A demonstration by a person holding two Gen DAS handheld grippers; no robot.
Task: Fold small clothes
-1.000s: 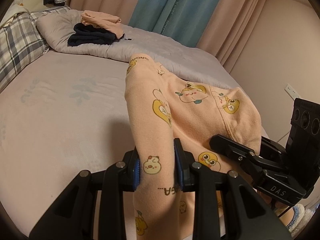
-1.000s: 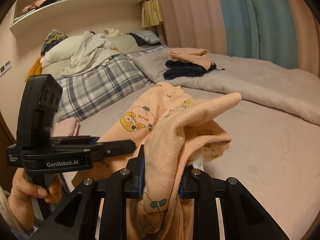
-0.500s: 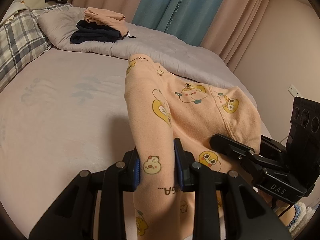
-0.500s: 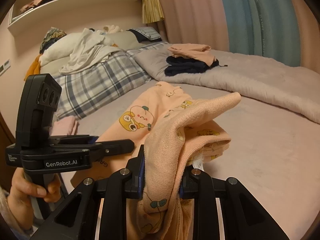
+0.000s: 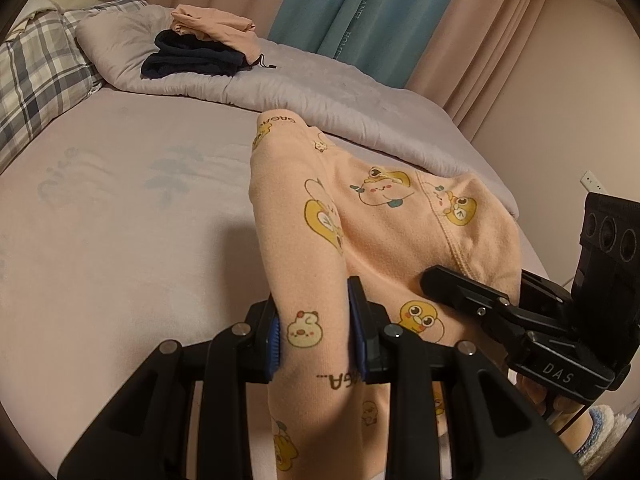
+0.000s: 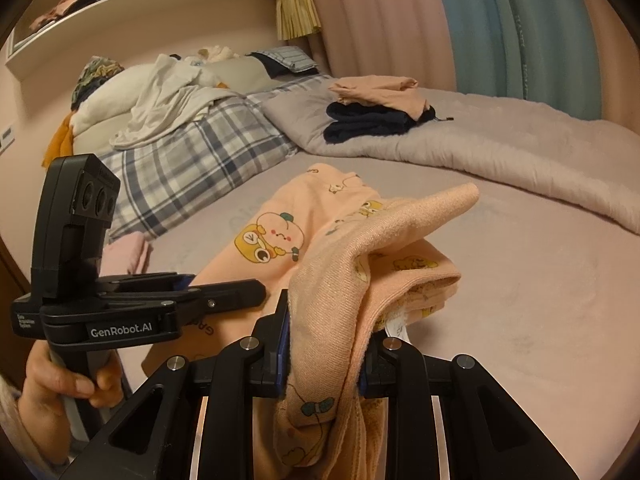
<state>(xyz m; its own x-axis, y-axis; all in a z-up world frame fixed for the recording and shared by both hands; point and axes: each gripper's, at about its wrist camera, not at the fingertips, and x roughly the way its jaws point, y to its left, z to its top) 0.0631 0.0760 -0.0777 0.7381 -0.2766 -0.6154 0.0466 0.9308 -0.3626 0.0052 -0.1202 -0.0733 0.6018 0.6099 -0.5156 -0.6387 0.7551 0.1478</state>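
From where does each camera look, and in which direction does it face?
Left wrist: sits on the left gripper, faces across the bed to the curtains; right gripper enters at right.
Right wrist: sits on the right gripper, faces the pillows; a hand holds the left gripper.
Shared: peach garment, clamped by both, and the folded stack.

Pale pink bed sheet (image 5: 120, 240), rumpled grey quilt (image 5: 320, 96) along far side. Blue-and-white plaid pillow (image 6: 180, 152) by headboard, white laundry heap (image 6: 160, 92) on top. Teal and pink curtains (image 5: 340, 8) behind, white wall shelf (image 6: 140, 12) overhead.
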